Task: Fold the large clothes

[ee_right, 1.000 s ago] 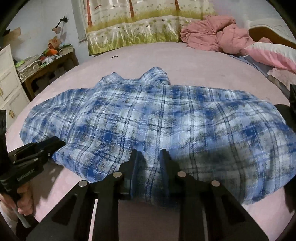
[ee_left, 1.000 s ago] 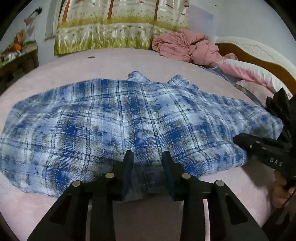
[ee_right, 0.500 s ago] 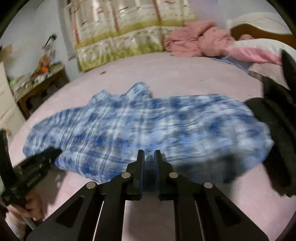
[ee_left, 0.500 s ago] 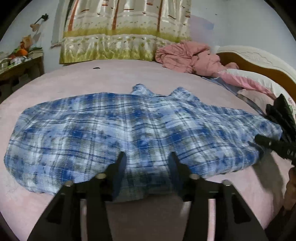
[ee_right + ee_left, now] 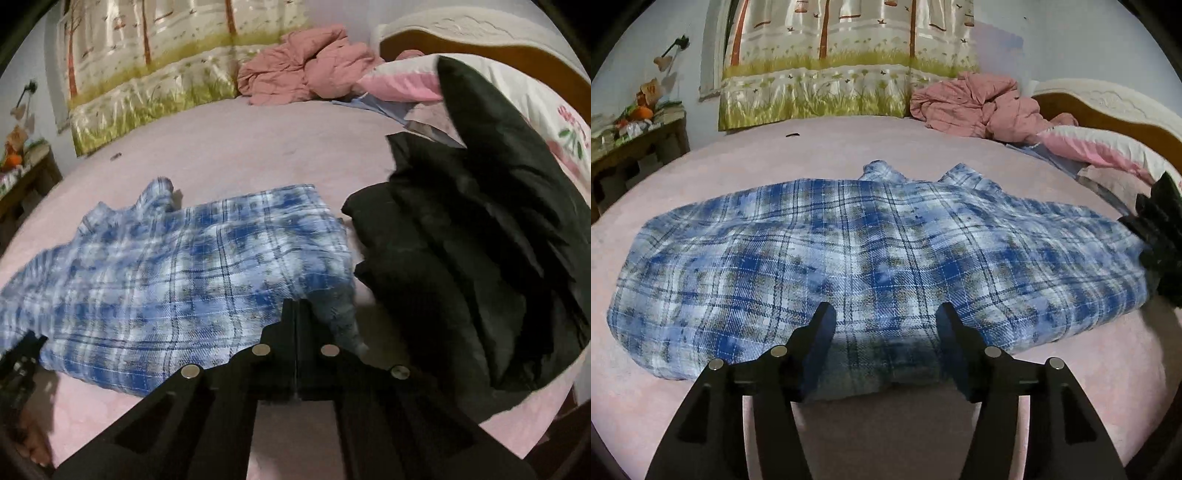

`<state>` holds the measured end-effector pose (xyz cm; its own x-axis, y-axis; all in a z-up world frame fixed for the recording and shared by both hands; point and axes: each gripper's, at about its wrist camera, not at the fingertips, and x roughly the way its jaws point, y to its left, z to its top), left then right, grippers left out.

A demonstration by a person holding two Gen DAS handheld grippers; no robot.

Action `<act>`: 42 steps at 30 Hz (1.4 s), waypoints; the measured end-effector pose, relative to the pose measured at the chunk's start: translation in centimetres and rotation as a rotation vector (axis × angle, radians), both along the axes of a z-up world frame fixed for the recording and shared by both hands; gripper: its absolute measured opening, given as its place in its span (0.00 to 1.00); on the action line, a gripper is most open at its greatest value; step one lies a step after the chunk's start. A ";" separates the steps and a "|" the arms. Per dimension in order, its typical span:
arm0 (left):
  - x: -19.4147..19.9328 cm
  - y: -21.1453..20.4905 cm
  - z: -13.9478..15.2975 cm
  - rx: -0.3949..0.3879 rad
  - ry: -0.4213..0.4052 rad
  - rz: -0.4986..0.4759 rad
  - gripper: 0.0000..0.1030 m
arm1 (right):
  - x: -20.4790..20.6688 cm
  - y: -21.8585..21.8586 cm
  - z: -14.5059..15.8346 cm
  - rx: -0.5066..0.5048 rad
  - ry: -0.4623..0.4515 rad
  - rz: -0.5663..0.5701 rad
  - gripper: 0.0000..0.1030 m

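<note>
A blue plaid shirt [image 5: 871, 266] lies spread flat on the pink bed [image 5: 849, 147], collar at the far side. My left gripper [image 5: 884, 321] hovers over the middle of the shirt's near hem. Its jaws are opening, with the hem lying loose under the gap and no pad pressing on it. In the right wrist view my right gripper [image 5: 295, 306] is shut, fingers together, with its tips over the shirt's [image 5: 184, 277] near right corner. No cloth shows pinched between them.
A black padded garment [image 5: 480, 240] lies heaped just right of the shirt, seen also at the right edge [image 5: 1161, 236]. A crumpled pink quilt [image 5: 975, 103], a pillow [image 5: 1100, 147] and the headboard are at the far right. A cluttered side table [image 5: 631, 140] stands left.
The left jaws have spread wider over the hem. The right jaws have closed fully, and that gripper has swung right to the shirt's right end by the black garment. The shirt lies as before.
</note>
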<state>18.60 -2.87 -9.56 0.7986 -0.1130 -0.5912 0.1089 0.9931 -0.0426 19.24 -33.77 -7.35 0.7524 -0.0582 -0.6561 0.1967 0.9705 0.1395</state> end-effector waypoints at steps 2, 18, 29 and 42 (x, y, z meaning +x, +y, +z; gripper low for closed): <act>0.0 0.0 0.0 0.005 -0.002 0.002 0.59 | -0.9 -1.0 1.1 0.037 -0.065 -0.003 0.00; 0.1 -0.1 -0.1 -0.009 0.000 0.003 0.61 | -1.2 -1.7 -0.6 0.121 -0.002 0.223 0.40; 0.1 -0.1 -0.1 -0.009 0.000 0.002 0.62 | -1.9 -1.3 1.0 0.215 -0.124 0.358 0.45; 0.1 0.1 -0.1 -0.021 0.001 -0.004 0.63 | -0.2 -5.1 -0.4 0.278 -0.012 0.205 0.33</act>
